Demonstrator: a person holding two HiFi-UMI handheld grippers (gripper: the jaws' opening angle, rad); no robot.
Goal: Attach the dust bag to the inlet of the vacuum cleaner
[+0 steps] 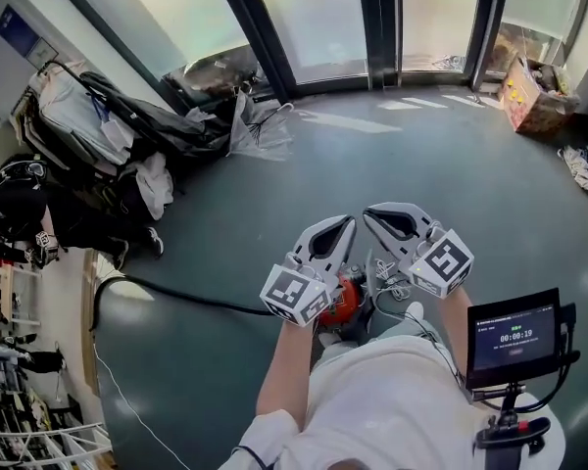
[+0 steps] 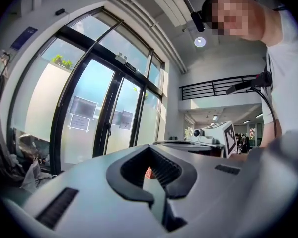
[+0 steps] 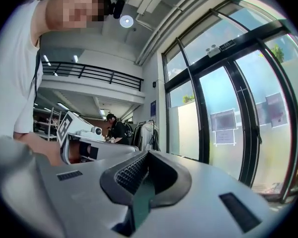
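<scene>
**dusty_k:** So what are the two grippers doing, holding anything?

**rigwatcher:** Nope, nothing in either one. The left gripper [image 1: 345,225] and right gripper [image 1: 370,215] are up side by side in front of the person. Their tips lean in close to each other and point toward the glass doors [image 1: 372,27]. Each one's jaws are closed tip to tip. Behind the tips there's just that empty loop-shaped gap, with grey floor [image 1: 421,155] showing through it.

**dusty_k:** And the vacuum cleaner?

**rigwatcher:** The red vacuum cleaner [image 1: 346,300] is on the floor close in front of the person. It's right under the two grippers, so most of it is covered. White cords [image 1: 392,287] are bunched just beside it. A black cord [image 1: 176,298] runs out from under the left gripper and curves away to the left. Can't make out the dust bag or the inlet from any view. A small screen [image 1: 513,335] sits at the person's right.
</scene>
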